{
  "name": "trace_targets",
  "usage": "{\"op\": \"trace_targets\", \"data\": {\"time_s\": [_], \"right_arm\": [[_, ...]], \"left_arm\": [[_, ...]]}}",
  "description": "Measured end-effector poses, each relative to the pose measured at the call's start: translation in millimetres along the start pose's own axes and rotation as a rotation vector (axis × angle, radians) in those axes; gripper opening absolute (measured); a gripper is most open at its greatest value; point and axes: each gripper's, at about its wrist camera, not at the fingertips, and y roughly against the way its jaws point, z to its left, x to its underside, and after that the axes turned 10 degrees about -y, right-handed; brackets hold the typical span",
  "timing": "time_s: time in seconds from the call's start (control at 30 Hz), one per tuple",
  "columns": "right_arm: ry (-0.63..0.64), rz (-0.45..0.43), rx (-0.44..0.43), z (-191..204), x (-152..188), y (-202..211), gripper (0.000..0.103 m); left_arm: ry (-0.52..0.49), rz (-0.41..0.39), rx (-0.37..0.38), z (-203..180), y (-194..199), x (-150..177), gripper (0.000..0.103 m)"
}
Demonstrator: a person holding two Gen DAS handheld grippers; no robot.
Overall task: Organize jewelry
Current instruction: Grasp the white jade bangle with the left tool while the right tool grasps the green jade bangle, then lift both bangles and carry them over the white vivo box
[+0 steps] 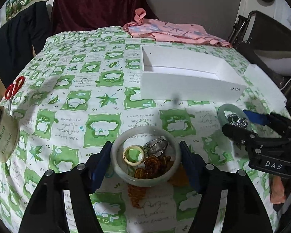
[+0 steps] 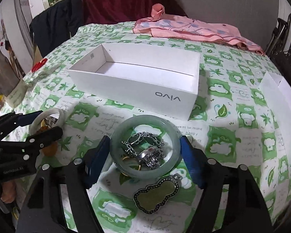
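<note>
A pale whitish jade bangle lies on the green-and-white tablecloth, and my left gripper is shut on it, one blue pad against each side. Inside its ring lie a cream ring, a silver ring and amber beads. My right gripper is shut the same way on a green jade bangle, which encircles a silver chain bracelet and a silver ring. A gourd-shaped pendant lies just in front of it. An open white box stands behind both.
A pink cloth lies at the table's far edge. Red scissors and a tape roll sit at the left edge. A white lid rests at the right. The two grippers stand side by side, close together.
</note>
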Motion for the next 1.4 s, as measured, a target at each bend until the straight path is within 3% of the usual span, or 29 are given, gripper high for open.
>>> {"op": "trace_targets", "data": {"time_s": [0.5,0.73,1.03,1.17,1.4], "right_arm": [[-0.101,-0.163,-0.078,-25,-8,42,0.069],[-0.128,-0.213,-0.115,-29,-40,57,0.069],[-0.147,-0.182,-0.128,-27,-90,22,0.069],[-0.159,-0.146,-0.143,-32,-96,4,0.07],[-0.215,-0.169,-0.201,-50,-91,10,0.071]], "left_arm": [[0.021,-0.097,0.002,3,18,-6,0.069],[-0.012,-0.145,0.008,0,20,-46,0.069],[0.015,-0.154,0.039,9,-10,-99,0.069],[0.032,-0.142,0.077,11,-24,-106,0.069],[0.069,-0.148,0.124,18,-28,-101,0.07]]}}
